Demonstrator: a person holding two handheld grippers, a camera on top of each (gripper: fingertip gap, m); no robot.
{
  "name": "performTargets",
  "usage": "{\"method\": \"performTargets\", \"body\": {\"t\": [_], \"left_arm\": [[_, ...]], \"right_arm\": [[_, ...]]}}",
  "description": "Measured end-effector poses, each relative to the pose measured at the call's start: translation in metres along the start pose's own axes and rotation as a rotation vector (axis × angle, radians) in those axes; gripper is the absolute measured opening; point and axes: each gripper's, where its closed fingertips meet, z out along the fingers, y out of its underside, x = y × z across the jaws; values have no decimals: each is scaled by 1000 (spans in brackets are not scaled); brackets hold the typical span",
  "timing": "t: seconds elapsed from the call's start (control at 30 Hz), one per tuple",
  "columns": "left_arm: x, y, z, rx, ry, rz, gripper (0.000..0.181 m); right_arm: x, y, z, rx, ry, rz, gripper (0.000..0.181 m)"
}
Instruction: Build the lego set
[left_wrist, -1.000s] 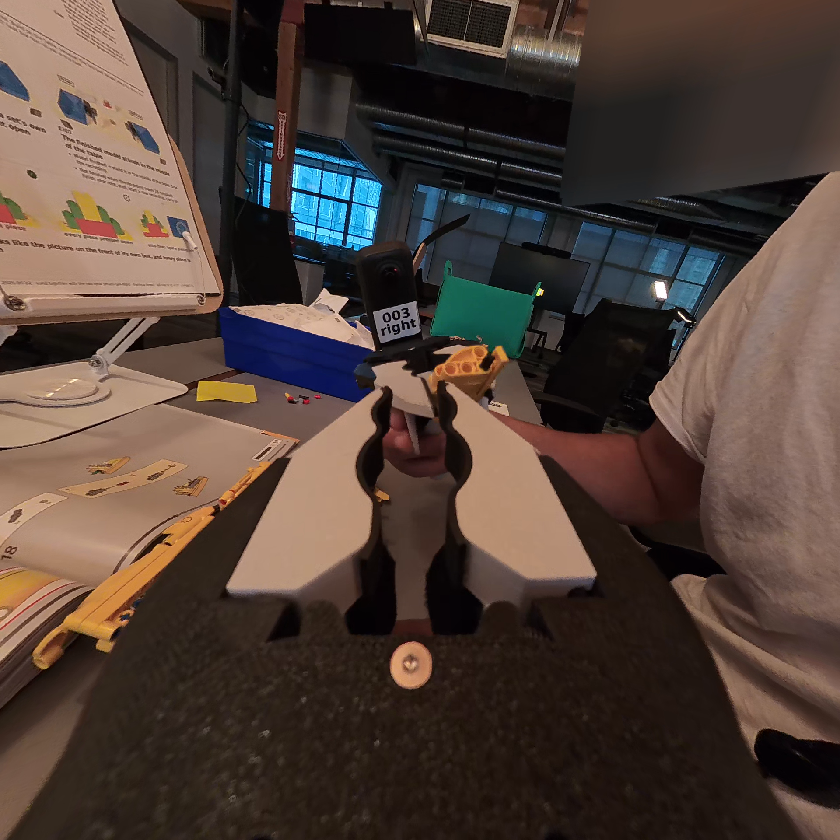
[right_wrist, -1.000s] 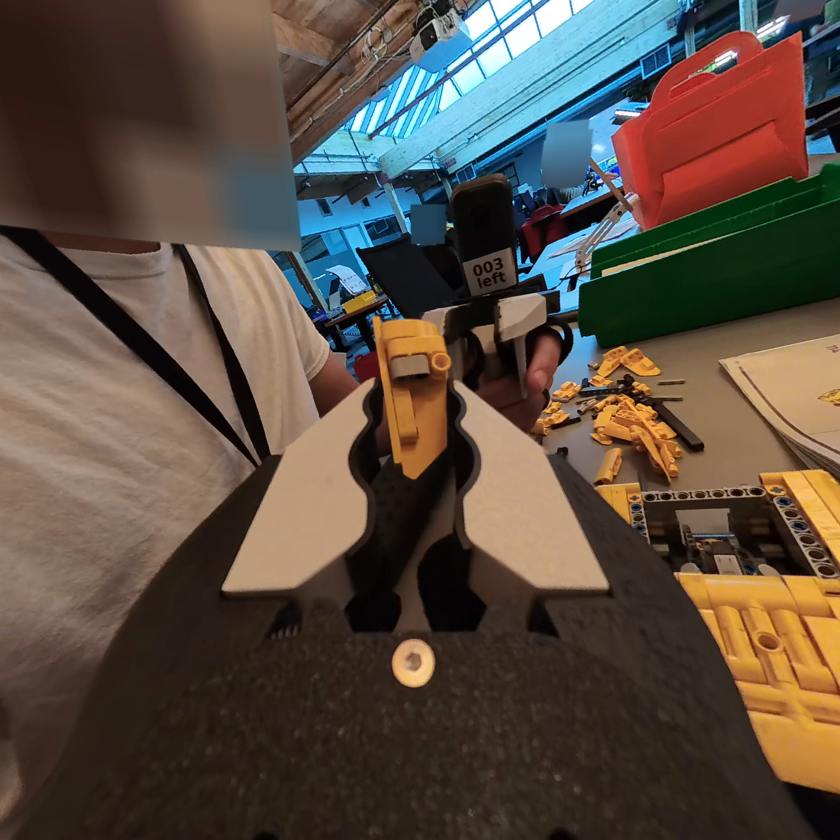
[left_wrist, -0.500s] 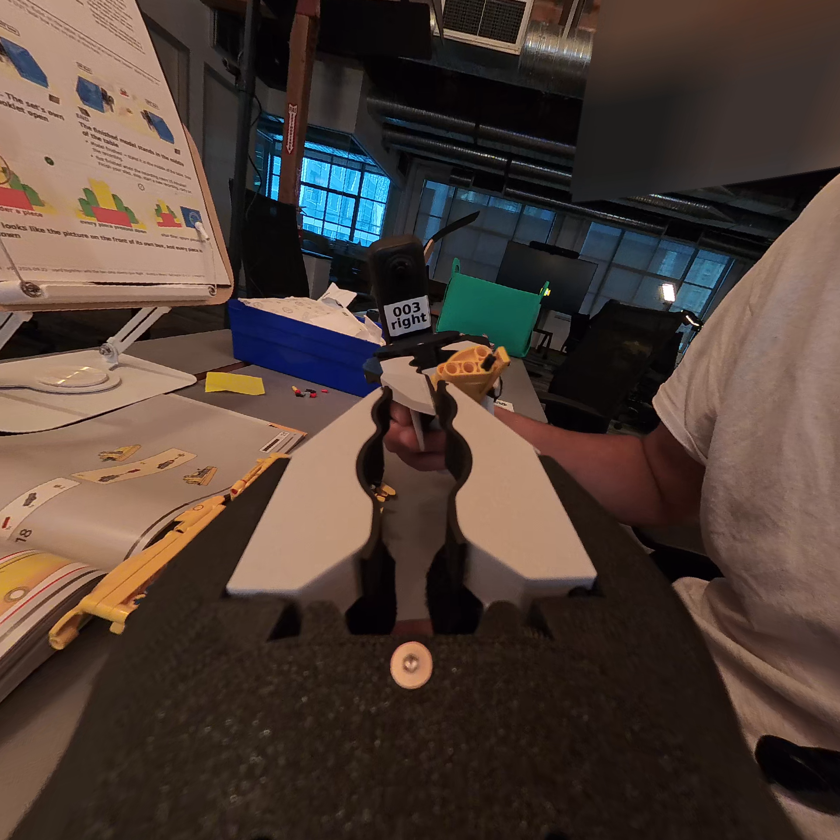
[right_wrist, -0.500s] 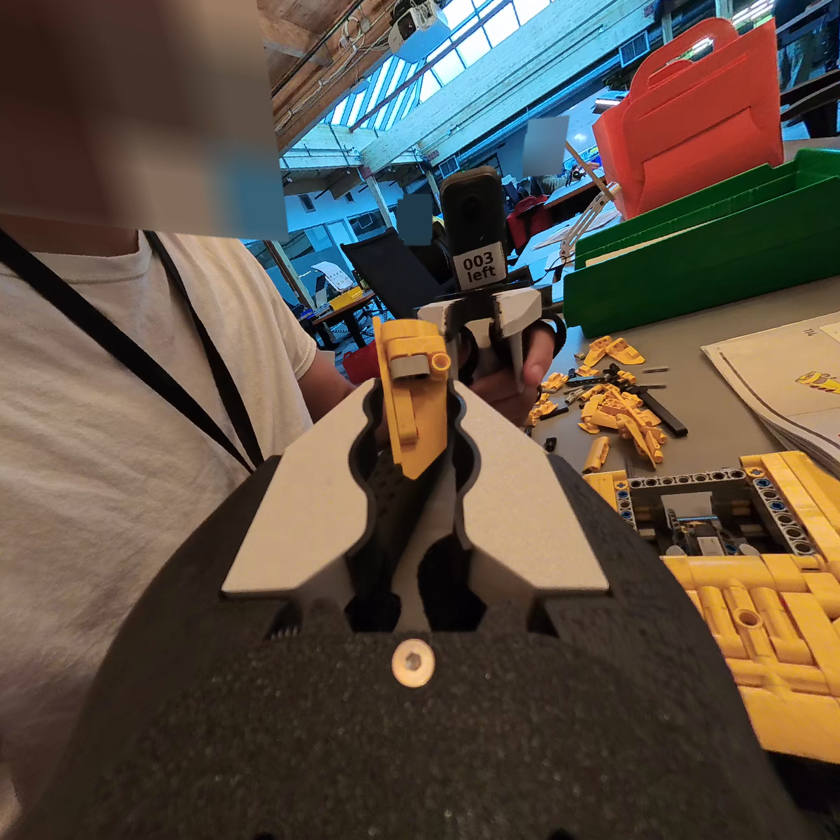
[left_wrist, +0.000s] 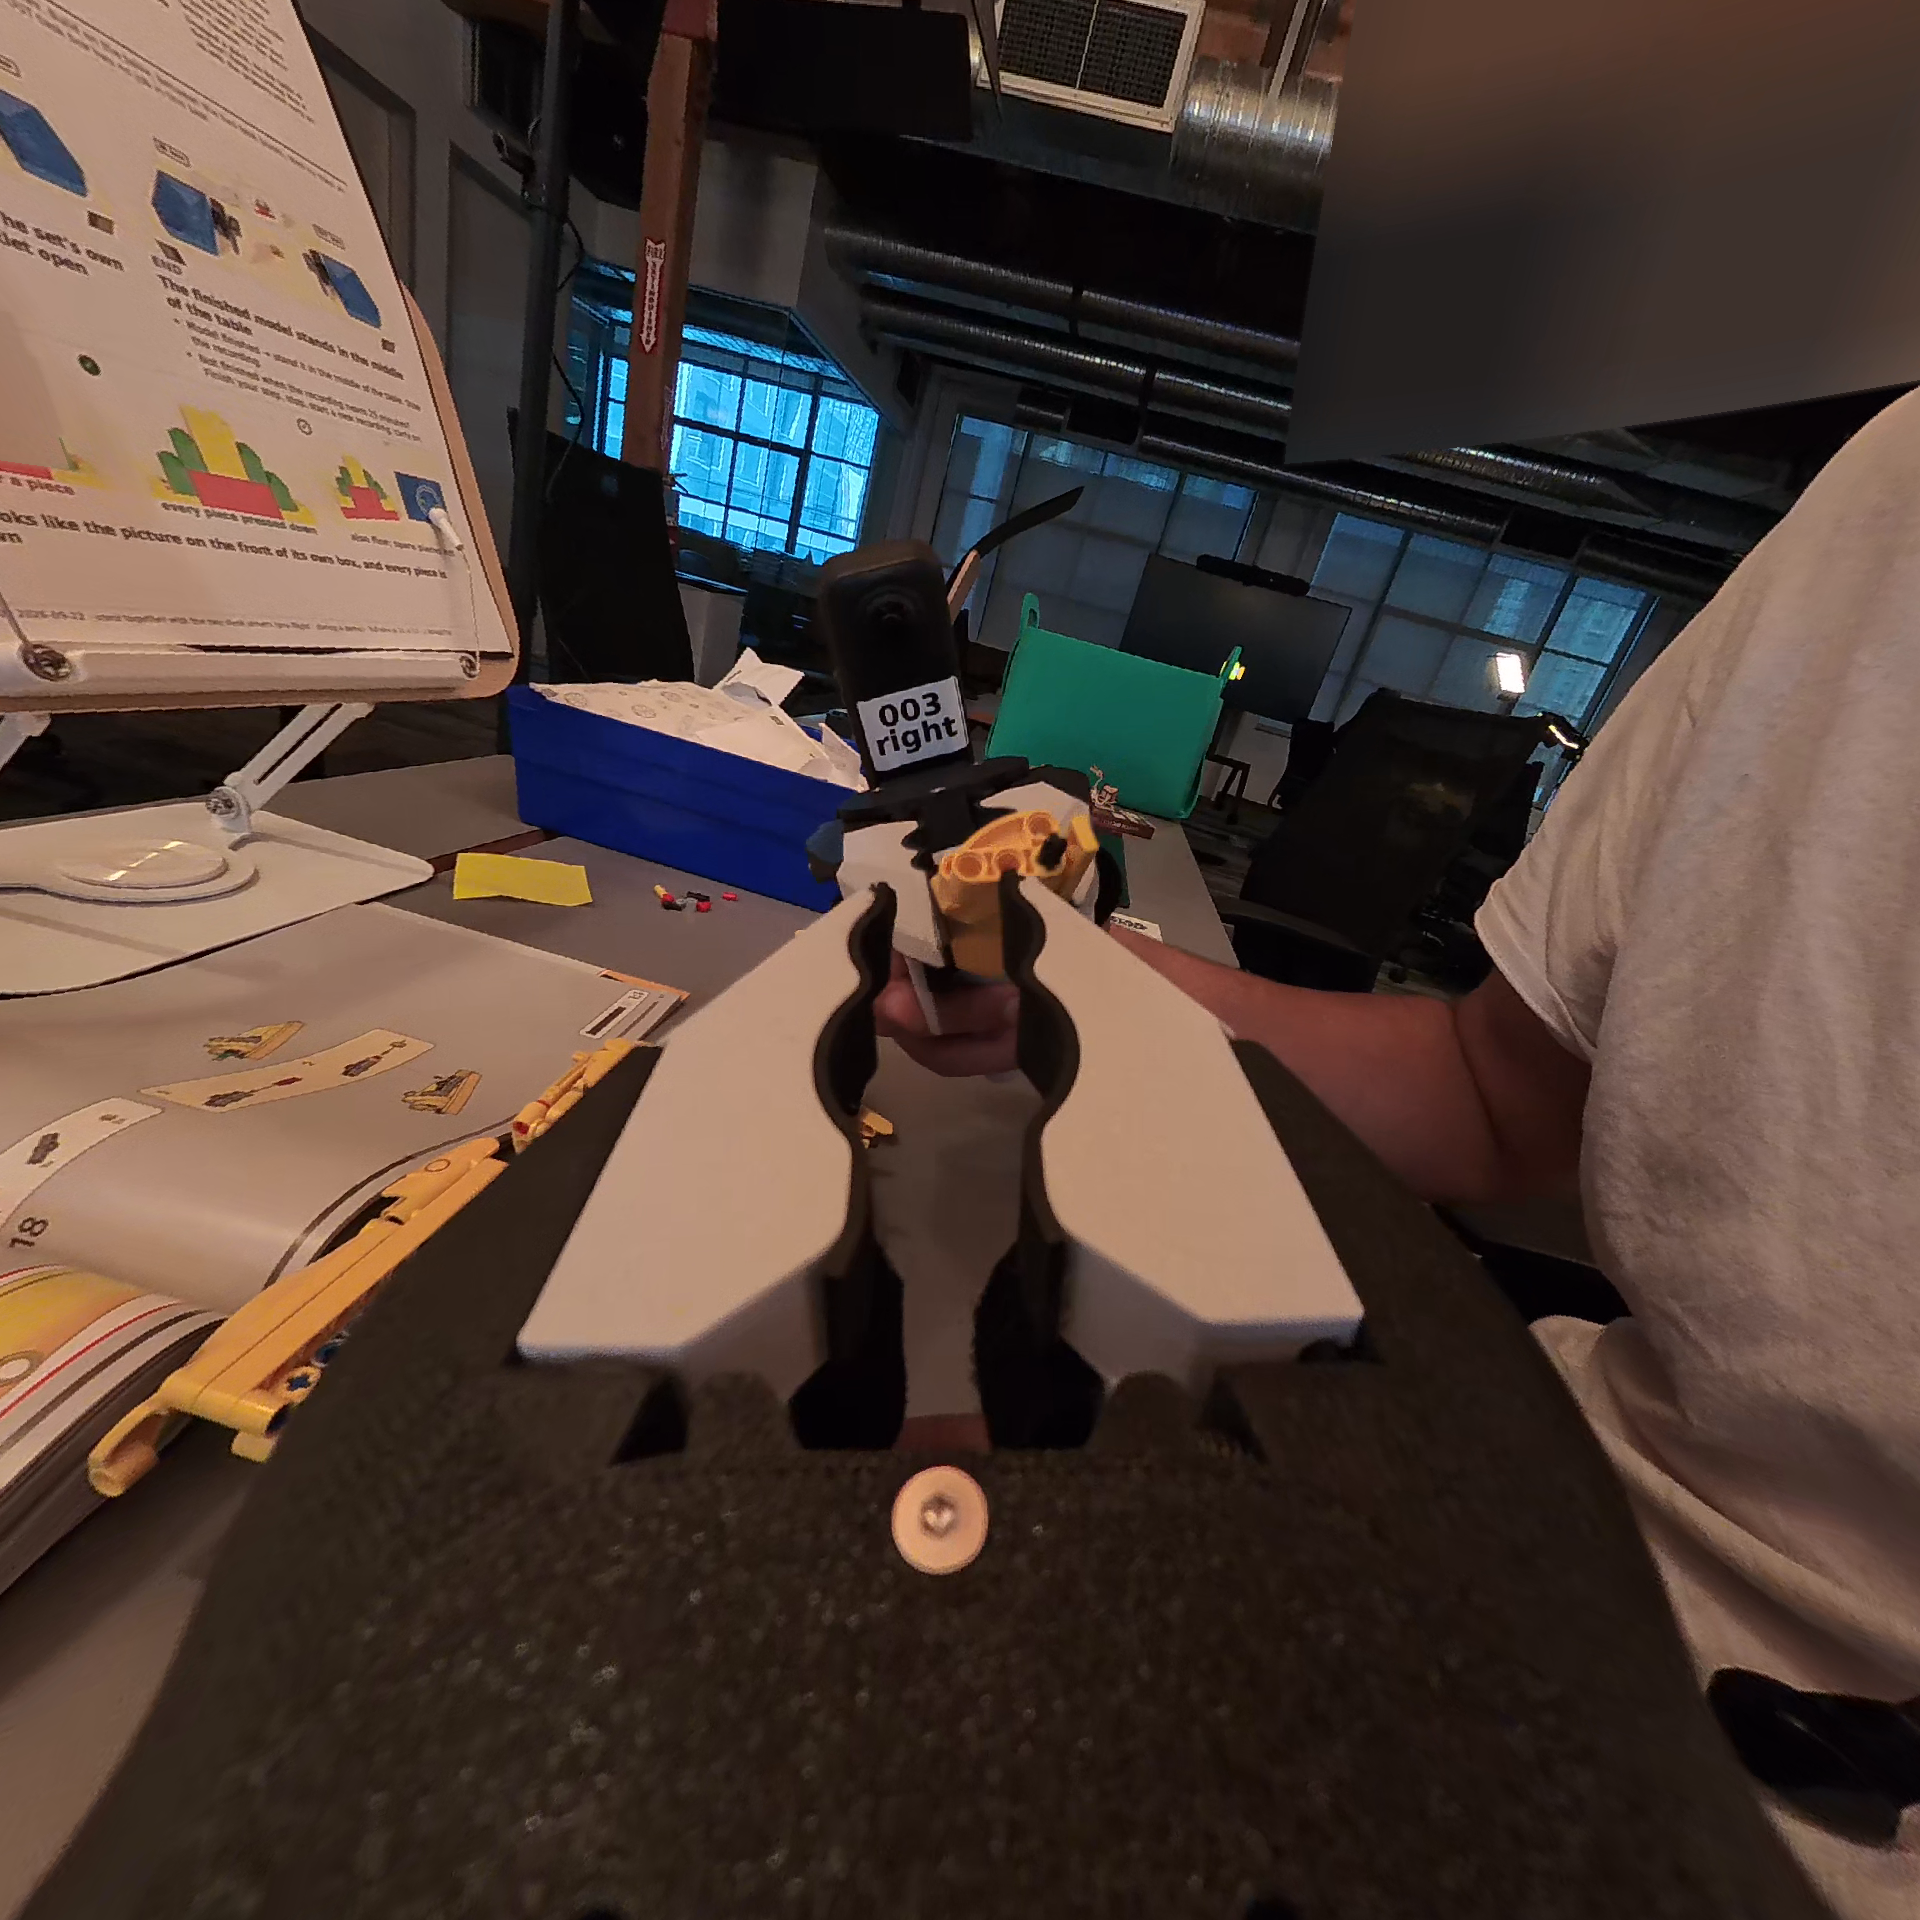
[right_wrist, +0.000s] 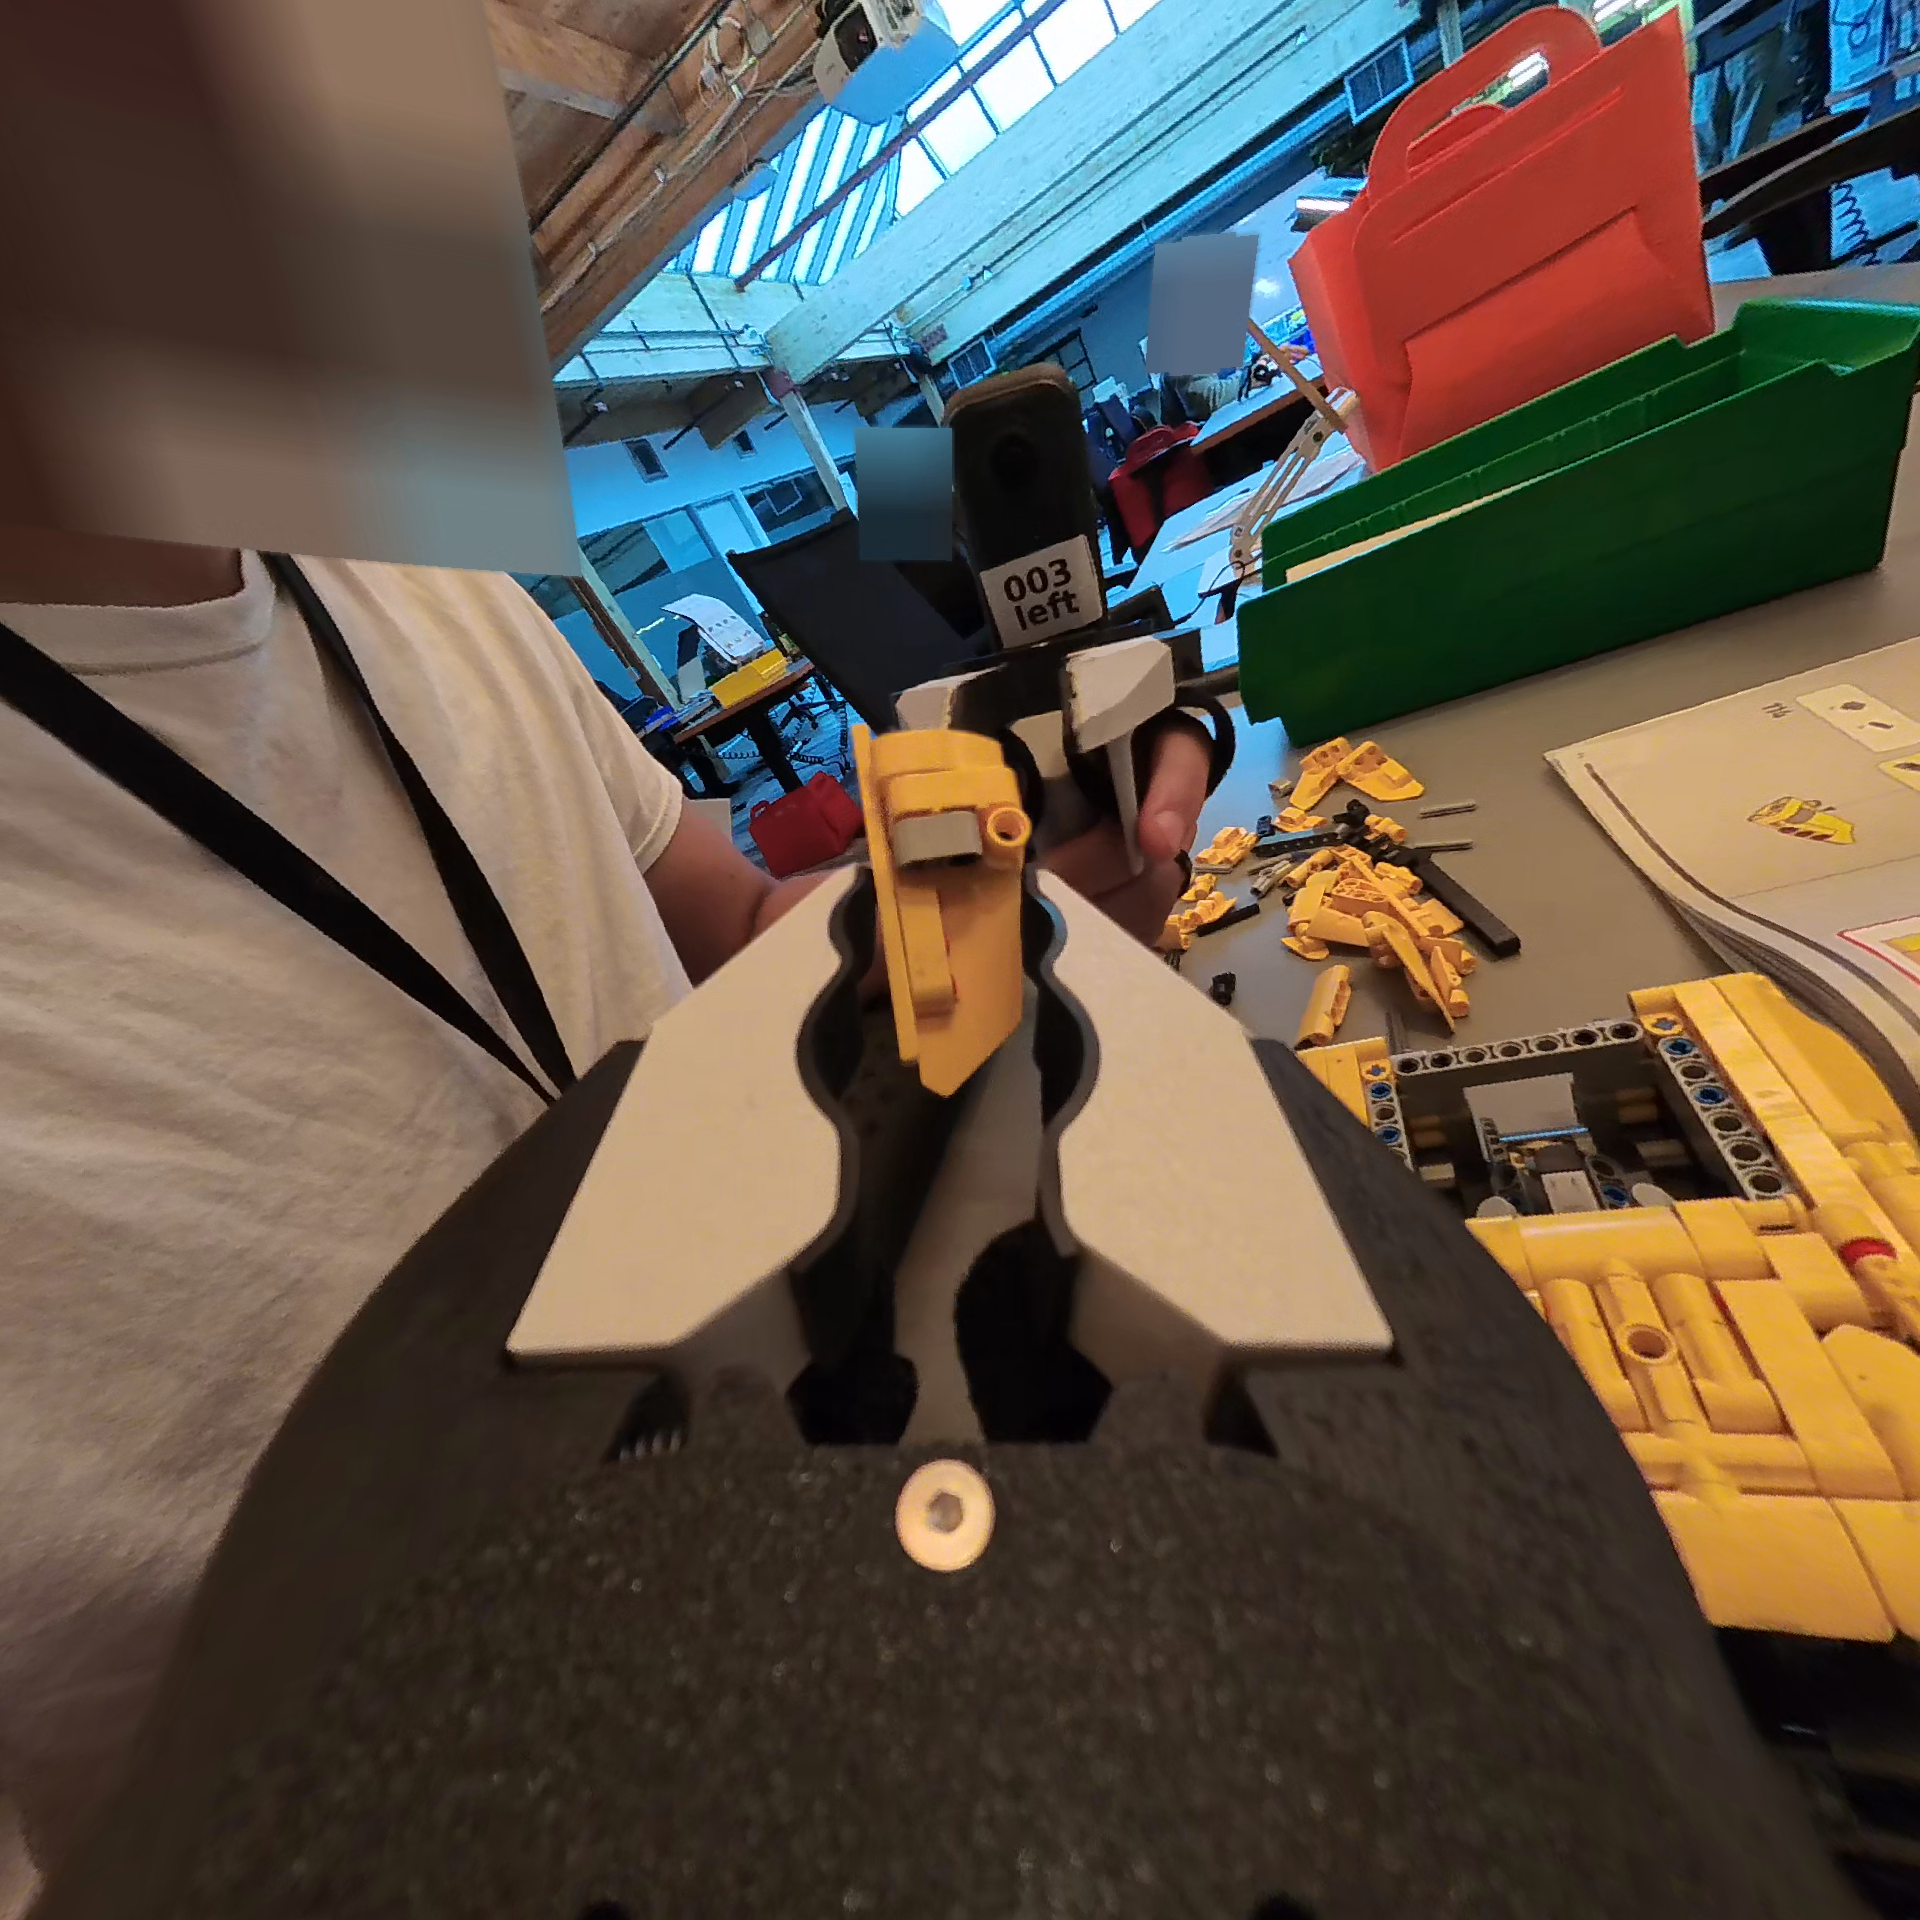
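Observation:
My right gripper (right_wrist: 940, 894) is shut on a yellow lego sub-assembly (right_wrist: 951, 935) with a small grey part on it, held upright in the air in front of the person's chest. My left gripper (left_wrist: 948, 914) is open and empty, its jaws a finger's width apart. It faces the right gripper; in the left wrist view the yellow sub-assembly (left_wrist: 997, 873) sits just past my left fingertips. The left gripper also shows in the right wrist view (right_wrist: 1039, 727), just behind the sub-assembly. A large partly built yellow model (right_wrist: 1662, 1299) lies on the table at the right.
Loose yellow and black pieces (right_wrist: 1351, 904) lie beyond the model. A green bin (right_wrist: 1558, 582) and an orange bag (right_wrist: 1507, 239) stand behind. An open instruction booklet (left_wrist: 260, 1091), a blue bin (left_wrist: 665, 790) and a page on a stand (left_wrist: 208, 364) are at the left. Less than 4 cm separates the two grippers' tips.
The two grippers have drawn a little closer and more in line. The right gripper still holds the yellow sub-assembly; the left stays open.

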Motion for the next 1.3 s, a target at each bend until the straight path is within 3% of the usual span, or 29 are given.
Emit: {"method": "performTargets", "body": {"t": [0.2, 0.3, 0.47, 0.6, 0.77, 0.9, 1.07, 1.2, 1.3], "left_arm": [[-1, -1, -1, 1, -5, 1, 20], [-4, 0, -1, -6, -18, 6, 20], [-47, 16, -14, -98, -197, 6, 20], [-75, 18, -27, -102, -302, -77, 20], [-65, 23, -20, -121, -261, -54, 20], [-48, 25, -8, -95, -151, -188, 20], [-42, 29, 1, -78, -92, -297, 24], [-40, 36, 1, -143, -116, -183, 16], [-38, 40, 2, -191, -146, -27, 16]], "right_arm": [[4, 2, 1, -13, 32, -9, 26], [14, -1, -1, -15, 127, -70, 25], [54, -6, -20, -119, 546, -379, 26], [75, 8, -31, -362, 790, -594, 25], [74, 9, -28, -444, 859, -716, 26], [72, 5, -25, -533, 932, -997, 26], [67, 4, -13, -555, 902, -1206, 26], [66, -1, -10, -569, 953, -1445, 26], [69, 5, -13, -542, 981, -1327, 26]]}}
